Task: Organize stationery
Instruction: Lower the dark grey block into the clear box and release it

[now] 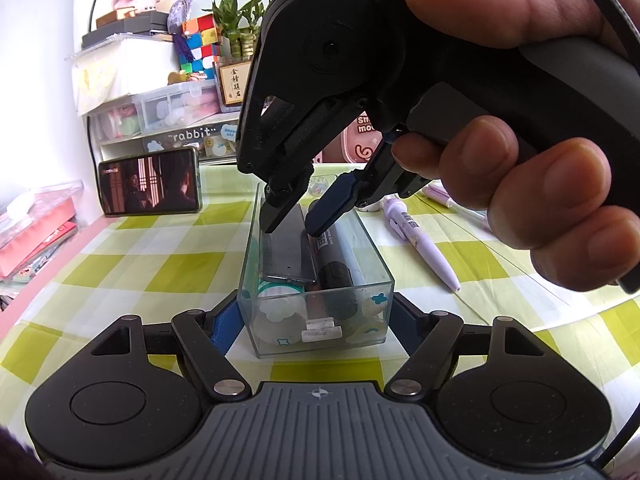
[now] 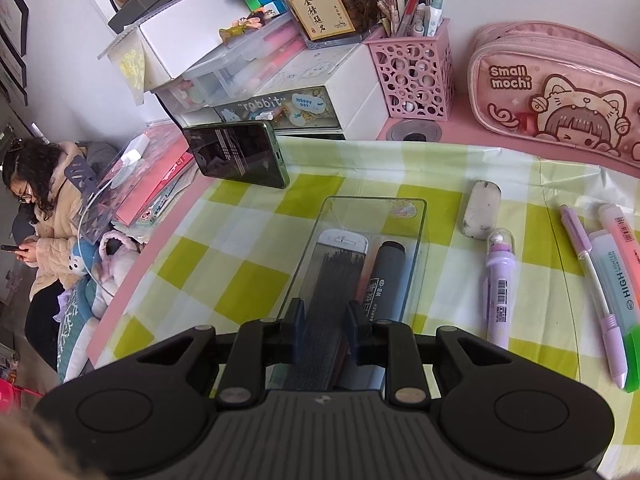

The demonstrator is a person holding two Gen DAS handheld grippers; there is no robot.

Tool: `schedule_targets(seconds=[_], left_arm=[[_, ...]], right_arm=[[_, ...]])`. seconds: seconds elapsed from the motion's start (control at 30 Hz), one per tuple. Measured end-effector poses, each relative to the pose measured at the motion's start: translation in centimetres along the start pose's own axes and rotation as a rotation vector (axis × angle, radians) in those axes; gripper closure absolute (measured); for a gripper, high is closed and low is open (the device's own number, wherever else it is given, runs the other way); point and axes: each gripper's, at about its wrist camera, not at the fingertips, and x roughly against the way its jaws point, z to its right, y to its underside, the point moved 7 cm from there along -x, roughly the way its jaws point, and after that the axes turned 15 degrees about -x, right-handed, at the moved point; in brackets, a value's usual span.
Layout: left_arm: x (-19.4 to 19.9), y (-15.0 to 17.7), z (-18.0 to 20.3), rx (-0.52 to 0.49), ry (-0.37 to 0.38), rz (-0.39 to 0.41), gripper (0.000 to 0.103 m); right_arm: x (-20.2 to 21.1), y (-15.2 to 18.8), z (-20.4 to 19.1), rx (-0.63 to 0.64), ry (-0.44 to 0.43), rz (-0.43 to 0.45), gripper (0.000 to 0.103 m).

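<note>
A clear rectangular box (image 1: 372, 256) stands on the checked cloth; it also shows in the right wrist view (image 2: 416, 216). My left gripper (image 1: 316, 320) is shut on its near end, one finger on each side wall. Inside lie a flat lead-refill case (image 1: 286, 252), a grey marker (image 1: 336, 276) and a tape roll (image 1: 276, 300). My right gripper (image 1: 296, 216) reaches down into the box, its fingers on either side of the lead-refill case (image 2: 340, 272), the marker (image 2: 384, 276) beside it. A purple pen (image 2: 498, 280), a thin purple pen (image 2: 592, 284), highlighters (image 2: 616, 276) and an eraser (image 2: 482, 208) lie to the right.
A phone (image 2: 240, 152) leans at the back left of the cloth. Behind it stand drawer units (image 2: 280, 92), a pink pen holder (image 2: 416, 68) and a pink pencil case (image 2: 560, 100). Books (image 1: 36, 236) lie at the left edge.
</note>
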Motion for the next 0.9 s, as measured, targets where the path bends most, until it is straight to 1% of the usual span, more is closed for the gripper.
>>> schedule_targets(seconds=[0.1, 0.2, 0.27, 0.4, 0.5, 0.57, 0.6, 0.67, 0.77, 0.83, 0.9], left_arm=[[0.0, 0.0, -0.1, 0.001, 0.002, -0.001, 0.029], [0.0, 0.0, -0.1, 0.001, 0.003, -0.002, 0.029], [0.0, 0.0, -0.1, 0.001, 0.003, -0.003, 0.029], [0.0, 0.0, -0.1, -0.004, -0.002, -0.003, 0.029], [0.0, -0.1, -0.2, -0.002, 0.000, -0.003, 0.029], [0.0, -0.1, -0.2, 0.003, 0.001, -0.001, 0.029], [0.0, -0.1, -0.2, 0.003, -0.001, -0.001, 0.029], [-0.1, -0.1, -0.1, -0.001, -0.004, -0.002, 0.029], [-0.1, -0.1, -0.1, -0.001, -0.003, -0.003, 0.029], [0.0, -0.1, 0.0, -0.002, -0.003, -0.003, 0.029], [0.0, -0.1, 0.0, -0.002, -0.003, -0.003, 0.029]], right_arm=[[-0.3, 0.0, -0.2, 0.007, 0.004, 0.002, 0.070], [-0.5, 0.0, -0.1, 0.000, 0.003, 0.007, 0.070], [-0.5, -0.1, 0.3, -0.025, -0.022, 0.000, 0.070], [-0.5, -0.2, 1.4, -0.118, -0.106, -0.023, 0.069], [-0.5, -0.4, 2.6, -0.210, -0.195, -0.049, 0.070], [-0.4, -0.4, 2.9, -0.235, -0.255, -0.060, 0.071], [-0.5, -0.4, 2.9, -0.234, -0.258, -0.063, 0.071], [-0.6, -0.6, 2.4, -0.199, -0.223, -0.040, 0.071], [-0.7, -0.5, 1.6, -0.164, -0.197, -0.057, 0.071], [-0.5, -0.2, 1.3, -0.133, -0.179, -0.045, 0.068], [-0.5, -0.1, 1.5, -0.148, -0.172, -0.055, 0.067]])
